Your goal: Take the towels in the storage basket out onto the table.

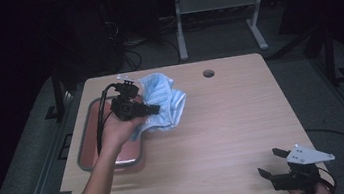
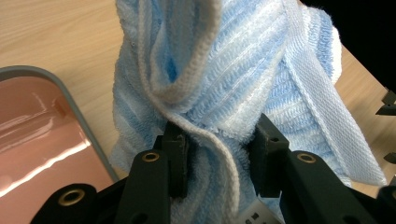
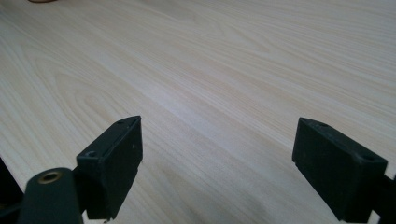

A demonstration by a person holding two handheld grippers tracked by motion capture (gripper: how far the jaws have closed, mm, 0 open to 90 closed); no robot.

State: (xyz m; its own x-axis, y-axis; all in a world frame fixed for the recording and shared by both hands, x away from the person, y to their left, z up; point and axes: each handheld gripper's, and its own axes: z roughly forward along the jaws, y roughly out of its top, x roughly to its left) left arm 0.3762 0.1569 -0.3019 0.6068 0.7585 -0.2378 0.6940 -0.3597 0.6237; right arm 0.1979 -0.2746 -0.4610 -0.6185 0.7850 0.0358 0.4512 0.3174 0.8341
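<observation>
A light blue striped towel (image 1: 165, 103) is bunched up and lifted above the table's left half, just right of a tray. My left gripper (image 1: 154, 110) is shut on the towel; in the left gripper view the black jaws pinch a thick fold of the towel (image 2: 219, 84) between them, midpoint of the left gripper (image 2: 219, 154). My right gripper (image 1: 271, 161) rests near the table's front right corner, jaws wide apart and nothing between them. The right gripper (image 3: 217, 163) looks across bare wood.
A shallow tray (image 1: 86, 138) with a grey rim and reddish bottom lies at the table's left edge, also seen as the tray (image 2: 70, 93) beside the towel. A round cable hole (image 1: 208, 73) sits near the far edge. The light wooden table (image 1: 233, 119) ends in dark floor all round.
</observation>
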